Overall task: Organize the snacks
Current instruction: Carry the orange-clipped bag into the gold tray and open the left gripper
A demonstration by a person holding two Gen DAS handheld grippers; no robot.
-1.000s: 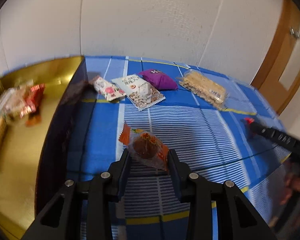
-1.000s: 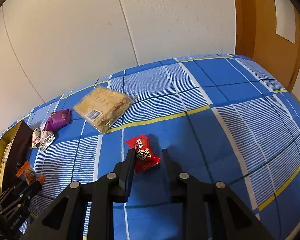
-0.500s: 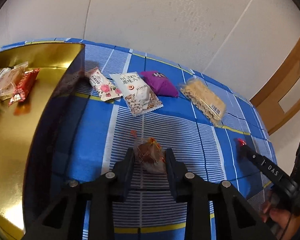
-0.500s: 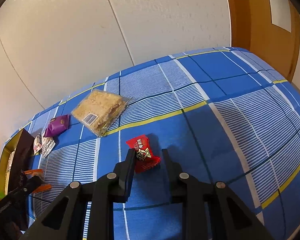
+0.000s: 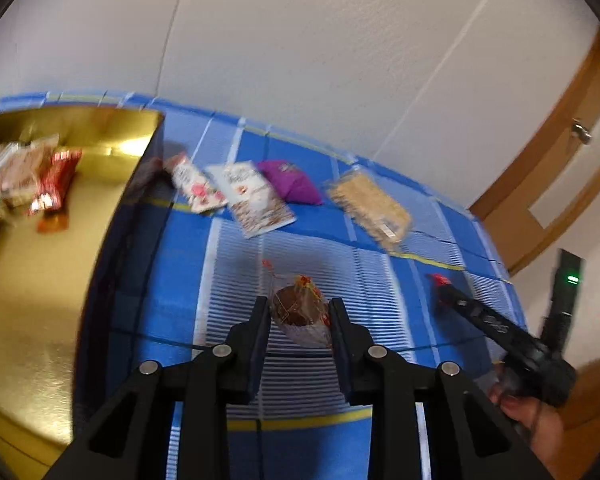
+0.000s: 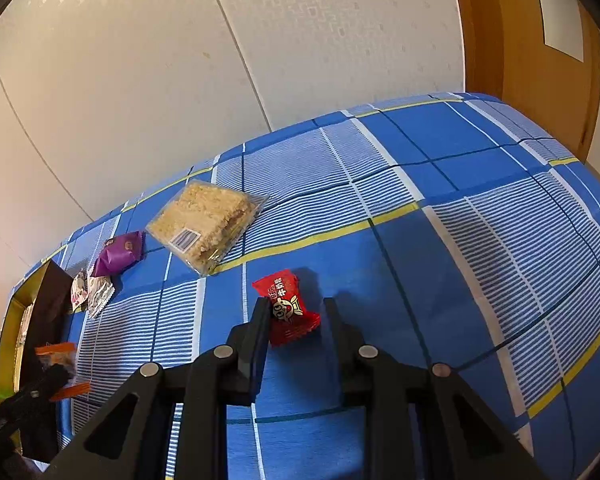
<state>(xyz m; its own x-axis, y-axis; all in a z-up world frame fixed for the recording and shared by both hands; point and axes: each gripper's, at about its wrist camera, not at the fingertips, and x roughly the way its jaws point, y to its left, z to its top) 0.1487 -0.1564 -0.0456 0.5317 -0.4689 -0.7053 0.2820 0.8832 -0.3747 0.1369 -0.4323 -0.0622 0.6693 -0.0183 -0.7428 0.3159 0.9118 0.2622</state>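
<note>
Left tongs (image 5: 299,312) squeeze a clear-wrapped brown cake (image 5: 300,312) between both fingers, up off the blue checked cloth (image 5: 236,280). Right tongs (image 6: 296,312) stand a bit wider around a red candy (image 6: 286,306); only 1 finger touches it, so I cannot tell if they grip. Beyond lie blurry snack packs and a gold box (image 5: 32,280), cut off at the edge.

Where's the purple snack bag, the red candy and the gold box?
purple snack bag (image 5: 290,182), left wrist view, middle of the pouch.
red candy (image 6: 288,307), right wrist view, printed face.
gold box (image 5: 40,280), left wrist view, bare floor.
</note>
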